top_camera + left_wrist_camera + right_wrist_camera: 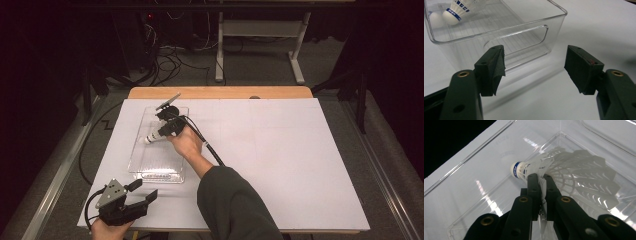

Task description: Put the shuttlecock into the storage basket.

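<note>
A white feathered shuttlecock (pixel 564 173) with a blue-banded cork tip hangs clamped by its skirt in the right gripper (pixel 540 178), over the clear plastic bin (pixel 141 131). One shuttlecock, one bin; the left gripper (pixel 535 65), jaws spread and empty, rests near the bin's short end.

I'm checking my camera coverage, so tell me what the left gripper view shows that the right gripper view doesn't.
Left gripper view: the left tool open and empty over the white table, outside the clear bin's handle end, with the shuttlecock's cork end seen through the wall.
Right gripper view: the right tool shut on the shuttlecock's feather skirt, inside the bin above its floor.
Both: the clear bin and that shuttlecock.
</note>
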Available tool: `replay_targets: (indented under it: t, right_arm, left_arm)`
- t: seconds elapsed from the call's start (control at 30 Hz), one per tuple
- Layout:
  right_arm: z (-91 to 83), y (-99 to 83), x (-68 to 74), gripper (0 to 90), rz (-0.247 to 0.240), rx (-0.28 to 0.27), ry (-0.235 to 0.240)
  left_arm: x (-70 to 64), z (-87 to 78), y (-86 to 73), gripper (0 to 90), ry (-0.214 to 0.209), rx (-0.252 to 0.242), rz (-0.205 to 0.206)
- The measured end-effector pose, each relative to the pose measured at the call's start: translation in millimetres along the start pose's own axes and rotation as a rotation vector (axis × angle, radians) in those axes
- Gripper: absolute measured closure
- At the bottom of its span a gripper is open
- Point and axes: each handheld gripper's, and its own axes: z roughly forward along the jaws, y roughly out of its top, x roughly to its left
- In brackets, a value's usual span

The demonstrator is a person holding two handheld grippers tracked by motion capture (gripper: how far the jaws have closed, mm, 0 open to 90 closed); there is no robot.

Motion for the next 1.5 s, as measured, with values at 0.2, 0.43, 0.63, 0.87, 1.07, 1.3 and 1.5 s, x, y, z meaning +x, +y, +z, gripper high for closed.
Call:
replay_targets:
  t: [0.2, 0.43, 0.63, 0.87, 1.07, 1.3, 1.5]
  right_arm:
    - [-0.3, 0.0, -2.8, 85.5, 0.003, 0.007, 0.021]
    - [0.3, -0.4, -5.6, 81.1, 0.004, 0.024, 0.025]
    - [0.1, -0.3, -6.1, 76.2, 0.011, 0.031, 0.032]
    - [-2.5, 0.0, -3.9, 72.6, 0.009, 0.048, 0.021]
    - [-4.1, 0.1, -4.5, 70.0, 0.007, 0.059, 0.031]
    - [-10.2, 0.2, -4.1, 69.6, 0.008, 0.055, 0.037]
    - [-4.9, -1.0, -1.8, 80.3, 0.003, 0.074, 0.060]
  left_arm:
    - [0.1, -0.2, 0.1, 33.3, 0.008, 0.002, 0.001]
    - [0.4, 0.0, -0.2, 33.3, 0.009, 0.007, -0.002]
    - [1.0, -0.6, -0.3, 33.4, 0.011, 0.005, -0.003]
    - [1.1, -0.7, -0.3, 33.3, 0.012, 0.005, -0.003]
    - [1.0, -0.5, -0.4, 33.3, 0.007, 0.000, -0.006]
    - [0.9, -0.7, -0.4, 33.4, 0.007, -0.001, -0.006]
    - [0.9, -1.4, -0.4, 33.4, 0.013, 0.000, -0.004]
